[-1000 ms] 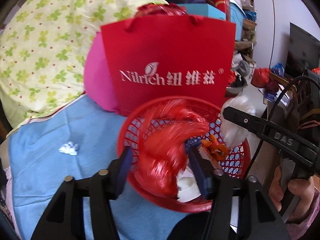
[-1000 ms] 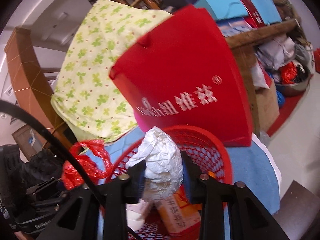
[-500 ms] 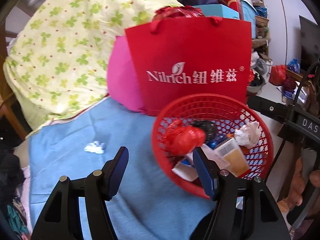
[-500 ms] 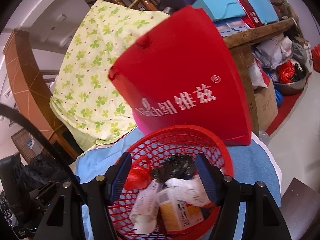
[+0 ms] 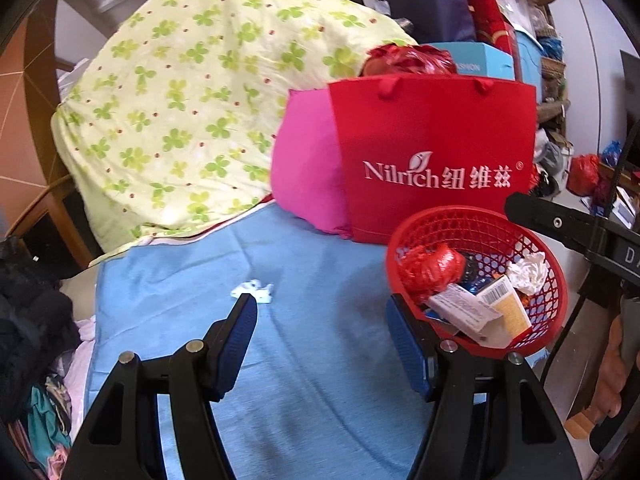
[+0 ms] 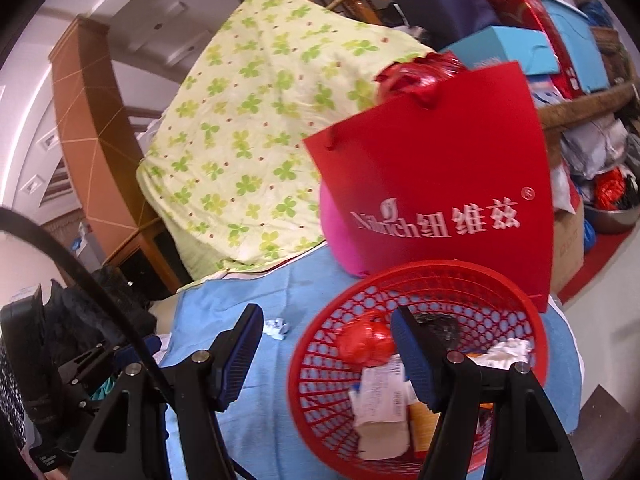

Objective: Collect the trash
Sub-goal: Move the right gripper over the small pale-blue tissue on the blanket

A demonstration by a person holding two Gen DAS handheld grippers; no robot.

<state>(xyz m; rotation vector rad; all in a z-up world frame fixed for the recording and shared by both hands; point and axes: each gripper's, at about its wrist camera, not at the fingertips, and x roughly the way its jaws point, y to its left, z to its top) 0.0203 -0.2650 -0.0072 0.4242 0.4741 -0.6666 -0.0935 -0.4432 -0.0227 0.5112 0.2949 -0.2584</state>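
A red mesh basket [image 5: 556, 276] [image 6: 320, 364] sits on the blue cloth [image 5: 320, 360] and holds a red plastic bag [image 5: 430, 268], a crumpled white paper wad [image 5: 528, 272], small cartons [image 5: 464, 308] and dark wrappers. A small white scrap [image 5: 253, 290] [image 6: 277, 328] lies on the cloth left of the basket. My left gripper [image 5: 322, 334] hovers open and empty over the cloth, its right finger by the basket's rim. My right gripper [image 6: 326, 354] stands open and empty above the basket's left rim.
A red paper bag [image 5: 436, 152] and a pink cushion [image 5: 308, 168] stand right behind the basket. A clover-print quilt [image 5: 192, 112] piles up at the back left. Dark clothes [image 5: 28, 320] lie off the cloth's left edge. Boxes [image 6: 500, 48] crowd the back right.
The left gripper dropped the red plastic bag into the basket, the right gripper opened and dropped the white paper wad there. Both then drew back and swung left of the basket.
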